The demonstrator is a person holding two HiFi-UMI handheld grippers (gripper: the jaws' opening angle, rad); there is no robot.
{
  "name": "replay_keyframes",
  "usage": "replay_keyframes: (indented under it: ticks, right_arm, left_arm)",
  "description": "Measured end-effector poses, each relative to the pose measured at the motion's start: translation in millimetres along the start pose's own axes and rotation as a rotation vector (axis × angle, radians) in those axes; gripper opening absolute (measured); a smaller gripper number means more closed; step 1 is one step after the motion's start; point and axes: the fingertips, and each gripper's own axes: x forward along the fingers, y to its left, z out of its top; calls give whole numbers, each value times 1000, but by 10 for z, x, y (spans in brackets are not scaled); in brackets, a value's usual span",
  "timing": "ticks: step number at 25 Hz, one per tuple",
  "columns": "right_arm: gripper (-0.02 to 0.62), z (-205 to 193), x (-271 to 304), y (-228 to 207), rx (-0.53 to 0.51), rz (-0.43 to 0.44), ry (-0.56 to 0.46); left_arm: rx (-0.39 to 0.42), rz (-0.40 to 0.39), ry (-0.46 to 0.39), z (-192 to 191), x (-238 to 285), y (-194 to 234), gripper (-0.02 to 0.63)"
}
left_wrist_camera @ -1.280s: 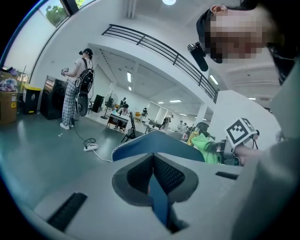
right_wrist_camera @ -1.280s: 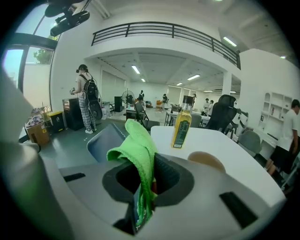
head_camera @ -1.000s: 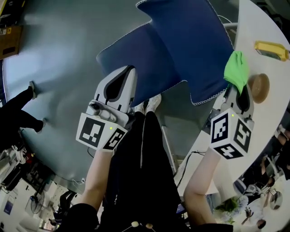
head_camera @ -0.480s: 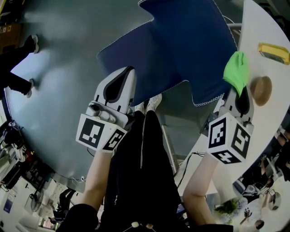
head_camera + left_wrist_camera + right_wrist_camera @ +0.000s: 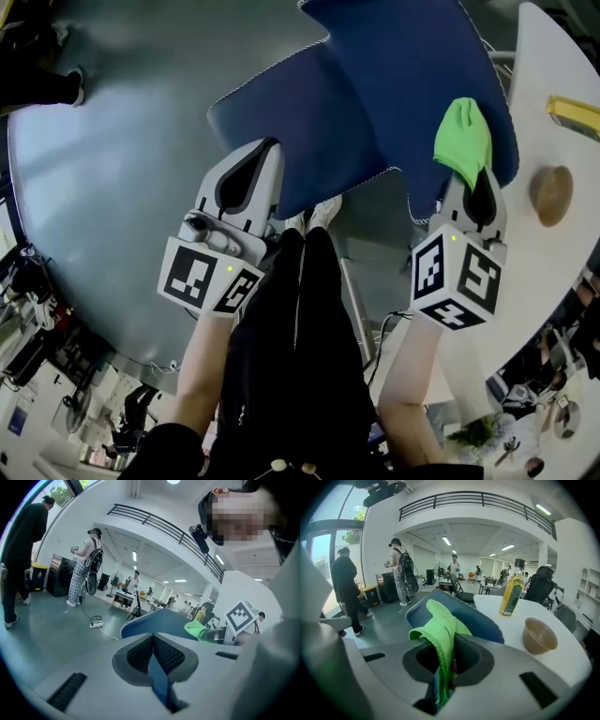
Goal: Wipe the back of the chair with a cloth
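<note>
The dark blue fabric chair with white stitched edging [image 5: 403, 84] fills the head view at 12 o'clock, with the white round desk [image 5: 562, 56] curving at 2 o'clock. The left tool [image 5: 262, 150] stays put near the chair's lower edge, its jaws pressed together on nothing. The right tool [image 5: 469, 183] has swung from the desk's rim toward 11 o'clock and is clamped on the bright green cloth [image 5: 462, 139], which now lies over the chair back rather than against the desk. A brown wooden bowl [image 5: 550, 194] sits on the desk at 3 o'clock.
</note>
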Motion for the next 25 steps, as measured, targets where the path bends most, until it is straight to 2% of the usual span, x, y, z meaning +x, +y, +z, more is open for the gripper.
replay_keyframes:
  ticks: [5, 15, 21, 25]
  right_arm:
    - [49, -276, 164, 196, 6, -34, 44]
    - [49, -755, 435, 407, 15, -23, 141]
    - [51, -988, 595, 464, -48, -9, 192]
    - [50, -1190, 691, 548, 21, 23, 231]
  left_arm:
    - [-18, 26, 4, -29, -184, 328, 6]
    - [-39, 51, 31, -197, -242, 515, 6]
    - [-42, 56, 11, -203, -182, 492, 6]
    - [-35, 40, 10, -238, -180, 455, 6]
